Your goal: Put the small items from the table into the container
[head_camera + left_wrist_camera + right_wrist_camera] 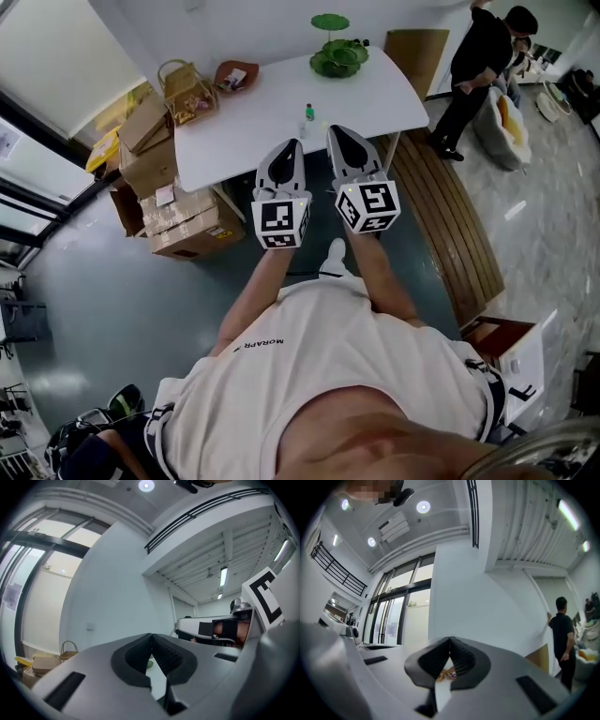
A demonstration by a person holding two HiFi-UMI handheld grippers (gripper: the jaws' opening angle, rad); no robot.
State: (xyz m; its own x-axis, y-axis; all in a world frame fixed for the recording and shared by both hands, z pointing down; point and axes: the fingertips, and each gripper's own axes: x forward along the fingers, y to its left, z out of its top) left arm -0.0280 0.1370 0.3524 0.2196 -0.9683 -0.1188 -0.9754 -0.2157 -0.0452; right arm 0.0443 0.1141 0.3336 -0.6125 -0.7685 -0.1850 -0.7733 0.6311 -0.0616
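Only our head view shows the small bottle (307,113), upright near the white table's (262,131) near edge, just beyond and between the tips of our left gripper (292,143) and right gripper (338,132). Both gripper views look higher, toward walls. Each pair of jaws is pressed together, empty. A wicker basket (188,92) sits at the table's left corner.

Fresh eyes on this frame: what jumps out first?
The left gripper and right gripper, side by side with jaws shut and empty, aim at the white table. On it: a green tiered dish at the far edge, a wicker basket at its left end, and a small bottle just ahead of the grippers' tips.
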